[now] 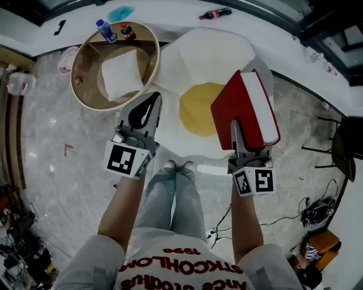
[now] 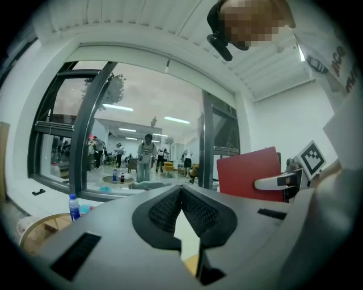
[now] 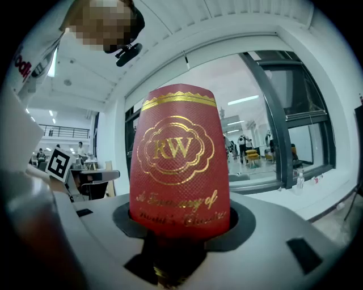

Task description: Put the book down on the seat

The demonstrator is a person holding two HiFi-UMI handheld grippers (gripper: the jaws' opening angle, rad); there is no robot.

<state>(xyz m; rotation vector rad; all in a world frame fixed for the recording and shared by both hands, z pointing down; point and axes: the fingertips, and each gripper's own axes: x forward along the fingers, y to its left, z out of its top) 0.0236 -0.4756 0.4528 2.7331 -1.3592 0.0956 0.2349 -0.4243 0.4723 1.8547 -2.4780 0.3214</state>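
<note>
The right tool (image 1: 245,133) is clamping a red book (image 1: 244,107) by its lower edge and is holding it upright, spine toward the person, above the 3 o'clock side of the seat (image 1: 210,56). The book is not touching the seat. The left tool (image 1: 148,103) is hanging empty at the seat's 9 o'clock edge, with its 2 pads meeting at the tips.

The seat is a white padded chair carrying a round yellow cushion (image 1: 198,107) in its middle, just beside the book. At 10 o'clock from the seat a round wooden table (image 1: 85,68) is standing, touching or nearly touching the chair. A white pillow (image 1: 122,73) is lying in it, and 2 bottles (image 1: 106,31) are standing at its 12 o'clock rim.

Grey marble flooring (image 1: 51,147) is spreading around everything. A white ledge (image 1: 170,14) is running along the top of the head view, with a cola bottle (image 1: 215,13) lying on its side at 12 o'clock.

In the left gripper view, dark-framed windows (image 2: 85,113) are showing people standing beyond the glass.
</note>
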